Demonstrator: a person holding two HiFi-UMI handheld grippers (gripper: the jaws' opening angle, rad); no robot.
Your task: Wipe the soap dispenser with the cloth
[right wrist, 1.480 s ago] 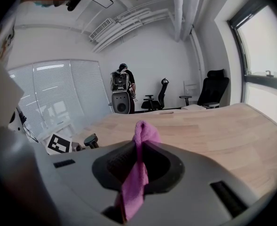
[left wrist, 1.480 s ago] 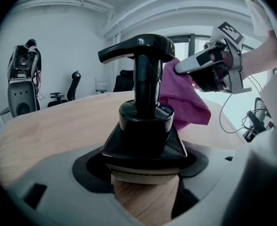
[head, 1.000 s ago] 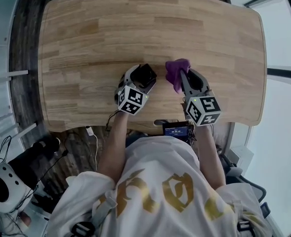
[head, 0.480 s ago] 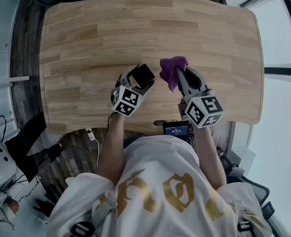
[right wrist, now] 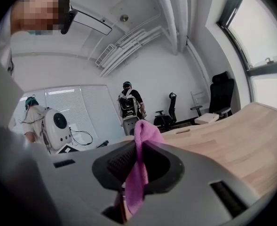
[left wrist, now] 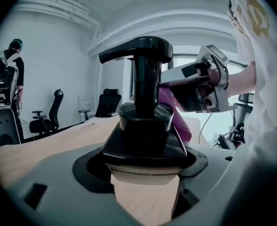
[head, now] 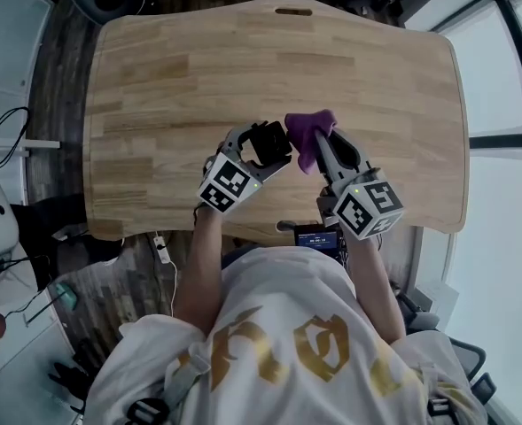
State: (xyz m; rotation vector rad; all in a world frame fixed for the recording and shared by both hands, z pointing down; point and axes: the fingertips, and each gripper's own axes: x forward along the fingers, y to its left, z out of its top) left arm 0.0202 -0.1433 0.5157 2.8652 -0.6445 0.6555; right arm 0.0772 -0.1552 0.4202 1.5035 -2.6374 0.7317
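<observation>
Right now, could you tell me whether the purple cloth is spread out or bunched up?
Bunched up: the cloth is a narrow crumpled fold pinched in the right tool, with no flat area showing.

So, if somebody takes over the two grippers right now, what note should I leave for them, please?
Left gripper: shut on the soap dispenser, held upright above the table's near half.
Right gripper: shut on the purple cloth, which appears to touch the dispenser's right side.
Done: both things gripped and brought together.
Left to do: wipe the pump and body.
</observation>
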